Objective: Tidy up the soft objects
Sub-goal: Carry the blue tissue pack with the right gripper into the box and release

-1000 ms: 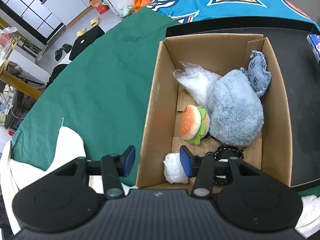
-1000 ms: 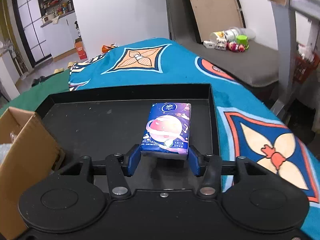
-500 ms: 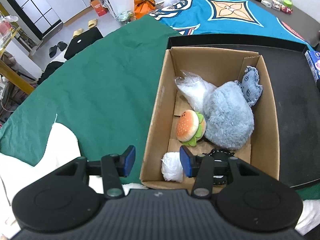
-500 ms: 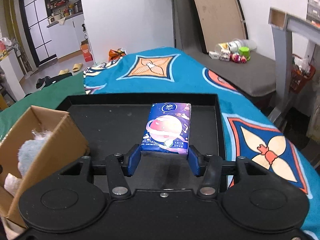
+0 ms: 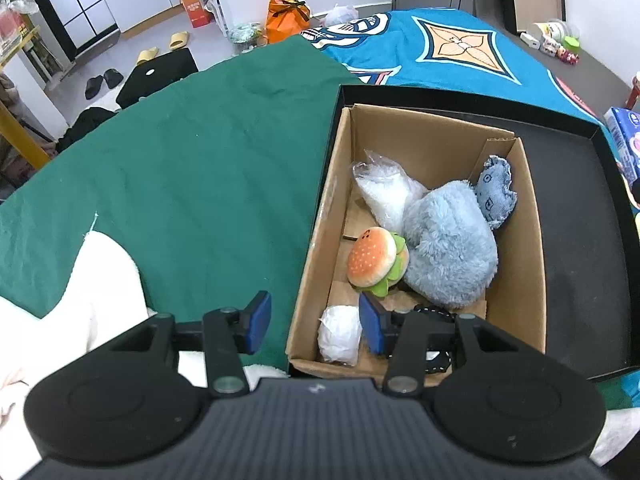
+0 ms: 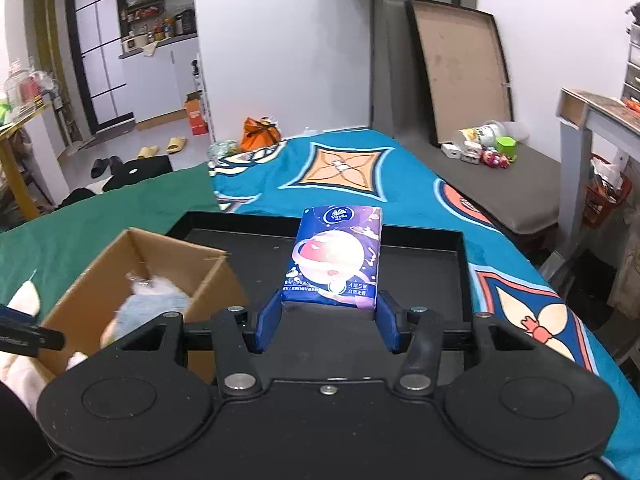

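A cardboard box (image 5: 316, 240) stands in a black tray (image 5: 580, 264). It holds a blue furry plush (image 5: 452, 248), a burger plush (image 5: 374, 260), a denim toy (image 5: 496, 192), a clear plastic bag (image 5: 384, 196) and a white wad (image 5: 340, 332). My left gripper (image 5: 314, 322) is open and empty above the box's near left corner. My right gripper (image 6: 328, 320) is shut on a blue tissue pack (image 6: 334, 256) and holds it above the tray (image 6: 456, 272), right of the box (image 6: 76, 292). The pack's edge shows in the left wrist view (image 5: 624, 144).
The tray lies on a bed with a green cloth (image 5: 180, 176) and a teal patterned blanket (image 6: 340, 168). A white fleece (image 5: 100, 280) lies at the near left. Slippers and an orange bag (image 5: 288, 16) are on the floor beyond. A grey bench with clutter (image 6: 492, 152) stands right.
Both grippers have risen and pulled back. The right gripper has lifted the tissue pack off the tray, and the box has come further into its view.
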Motion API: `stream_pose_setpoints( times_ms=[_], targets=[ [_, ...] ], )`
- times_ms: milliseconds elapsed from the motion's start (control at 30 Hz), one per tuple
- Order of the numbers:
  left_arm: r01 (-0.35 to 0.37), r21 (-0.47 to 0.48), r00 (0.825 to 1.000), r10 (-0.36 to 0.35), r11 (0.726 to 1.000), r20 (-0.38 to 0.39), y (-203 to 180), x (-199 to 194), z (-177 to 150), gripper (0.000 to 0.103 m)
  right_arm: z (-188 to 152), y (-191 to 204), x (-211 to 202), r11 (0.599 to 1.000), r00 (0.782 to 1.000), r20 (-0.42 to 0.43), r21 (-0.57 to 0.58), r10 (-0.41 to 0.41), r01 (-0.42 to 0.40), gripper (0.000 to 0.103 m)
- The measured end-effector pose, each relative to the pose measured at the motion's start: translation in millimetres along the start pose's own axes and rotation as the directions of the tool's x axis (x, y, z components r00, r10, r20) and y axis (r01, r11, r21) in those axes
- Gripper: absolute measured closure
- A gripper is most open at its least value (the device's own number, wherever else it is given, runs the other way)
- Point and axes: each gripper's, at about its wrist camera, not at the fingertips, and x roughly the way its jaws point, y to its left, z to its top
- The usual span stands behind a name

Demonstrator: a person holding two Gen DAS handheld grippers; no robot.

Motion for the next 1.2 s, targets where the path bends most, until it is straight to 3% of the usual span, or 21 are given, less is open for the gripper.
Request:
stream_pose_setpoints(
  times_ms=[333,600,800,967,1133,1200],
  targets=[
    [0.085,-0.078,0.996,-0.086,0.993,-0.020,19.2,6.2,-1.0,0.061,12.0,42.5,-13.8,0.999,0.999,0.009,-0.011,0.031,-0.031,0.053],
    [0.117,-0.110,0.991,-0.124,0.987,-0.058,29.9,17.9,-2.2,0.079,21.9,86.9,-18.4,0.994,0.995,0.005,-0.033,0.102,-0.101,0.053],
    [0.117,-0.103,0.988,-0.126,0.988,-0.085,31.4,27.6,-1.9,0.091,9.4,116.4,-15.3,0.989,0.991,-0.049,-0.073,0.127,-0.130,0.053],
    [0.142,-0.131,0.984,-0.155,0.981,-0.090,39.0,31.6,-2.1,0.092,-1.6,132.6,-14.9,0.987,0.987,-0.089,-0.082,0.134,-0.141,0.053],
    [0.159,-0.132,0.982,-0.171,0.978,-0.080,42.9,29.8,-2.3,0.092,-11.3,134.0,-12.3,0.987,0.980,-0.143,-0.065,0.135,-0.145,0.039],
    [0.173,-0.132,0.980,-0.183,0.976,-0.074,44.6,28.0,-2.4,0.092,-14.7,131.3,-16.5,0.990,0.982,-0.141,-0.044,0.127,-0.134,0.039]
  ],
)
